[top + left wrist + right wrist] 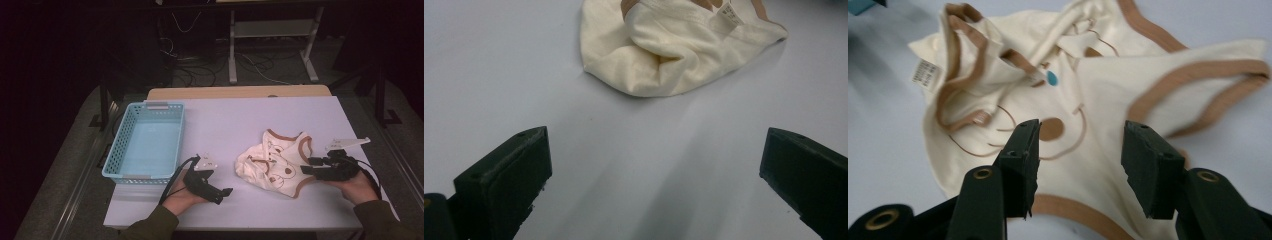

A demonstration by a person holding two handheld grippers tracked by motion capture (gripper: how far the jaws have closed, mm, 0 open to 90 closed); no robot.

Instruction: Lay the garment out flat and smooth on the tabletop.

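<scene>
A cream baby garment with brown trim and a bear print lies crumpled on the white table, right of centre. My right gripper hovers at the garment's right edge, pointing left. In the right gripper view its jaws stand apart over the printed cloth, and the pads press on nothing. My left gripper rests near the table's front edge, left of the garment, pointing right. Its jaws are wide apart over bare table, and the folded cream cloth lies a short way ahead of them.
A light blue plastic basket stands at the table's left side, with nothing in it. Behind the table, cables and a metal stand's legs lie on the dark floor.
</scene>
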